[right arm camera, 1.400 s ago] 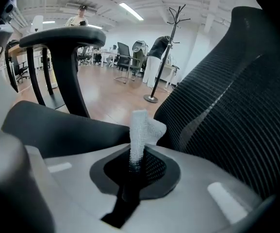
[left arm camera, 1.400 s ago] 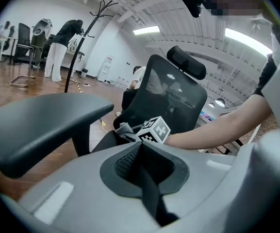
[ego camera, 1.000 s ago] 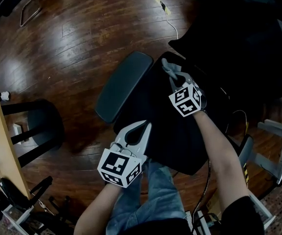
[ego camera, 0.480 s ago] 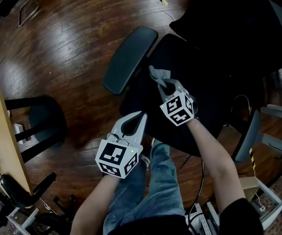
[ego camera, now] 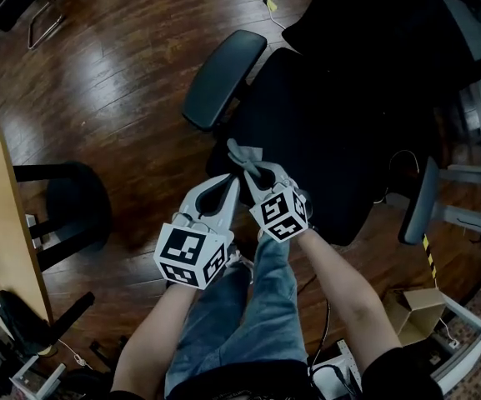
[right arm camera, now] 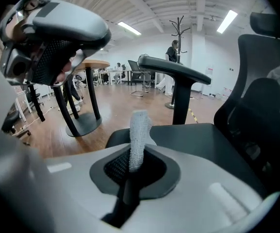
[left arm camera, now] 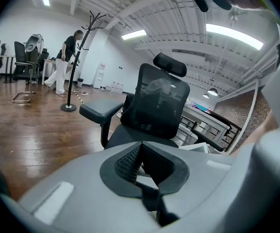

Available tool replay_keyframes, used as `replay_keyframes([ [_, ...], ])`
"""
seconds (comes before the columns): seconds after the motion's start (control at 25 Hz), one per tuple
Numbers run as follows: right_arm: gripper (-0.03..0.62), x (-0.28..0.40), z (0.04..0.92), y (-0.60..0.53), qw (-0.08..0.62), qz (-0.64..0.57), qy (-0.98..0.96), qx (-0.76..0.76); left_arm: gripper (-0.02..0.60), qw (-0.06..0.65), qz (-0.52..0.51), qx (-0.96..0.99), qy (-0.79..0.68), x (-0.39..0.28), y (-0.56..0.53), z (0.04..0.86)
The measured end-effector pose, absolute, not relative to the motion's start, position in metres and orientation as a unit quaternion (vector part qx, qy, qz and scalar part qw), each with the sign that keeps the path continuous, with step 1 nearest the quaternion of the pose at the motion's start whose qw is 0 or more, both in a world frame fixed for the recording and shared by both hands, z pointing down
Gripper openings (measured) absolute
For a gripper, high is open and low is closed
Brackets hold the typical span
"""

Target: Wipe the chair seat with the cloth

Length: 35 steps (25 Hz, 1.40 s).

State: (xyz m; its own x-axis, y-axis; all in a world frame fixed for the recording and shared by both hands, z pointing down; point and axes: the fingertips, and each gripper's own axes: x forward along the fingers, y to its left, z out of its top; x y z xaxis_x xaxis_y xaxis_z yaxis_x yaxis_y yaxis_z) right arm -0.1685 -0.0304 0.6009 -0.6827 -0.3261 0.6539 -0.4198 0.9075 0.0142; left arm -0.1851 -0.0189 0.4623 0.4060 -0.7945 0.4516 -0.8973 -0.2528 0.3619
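Grey, waffle-textured cloth (ego camera: pixel 242 154) is pinched in the closed jaws of the right gripper (ego camera: pixel 255 172), at the front left corner of the black padded office-chair seat (ego camera: pixel 323 132). Whether it presses on the seat is unclear. The left gripper (ego camera: pixel 230 183) hangs just beside it, jaws together on nothing. Wiping looks under way. Nothing shows which parts are done, and most of the seat lies beyond the cloth.
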Motion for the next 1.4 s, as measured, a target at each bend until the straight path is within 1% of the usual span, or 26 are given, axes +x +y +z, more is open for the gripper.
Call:
replay_keyframes([
  [0.4,0.009,-0.189,0.597,0.043,0.312,0.115,-0.924,0.187,0.005,0.292,0.086,0.783,-0.543,-0.184,0.008,0.472],
  [0.76,0.009,-0.195,0.582,0.038,0.297,0.122,-0.929,0.185,0.005,0.288,0.079,0.781,-0.549,-0.183,0.001,0.468],
  [0.92,0.009,-0.172,0.56,0.006,0.288,0.1,-0.932,0.197,0.005,0.273,0.074,0.789,-0.545,-0.169,-0.012,0.454],
  [1.08,0.009,-0.135,0.542,-0.051,0.295,0.067,-0.927,0.223,0.005,0.271,0.068,0.794,-0.54,-0.153,-0.032,0.449],
  [1.4,0.009,-0.064,0.522,-0.176,0.329,0.018,-0.905,0.27,0.005,0.263,0.055,0.8,-0.536,-0.124,-0.087,0.433],
])
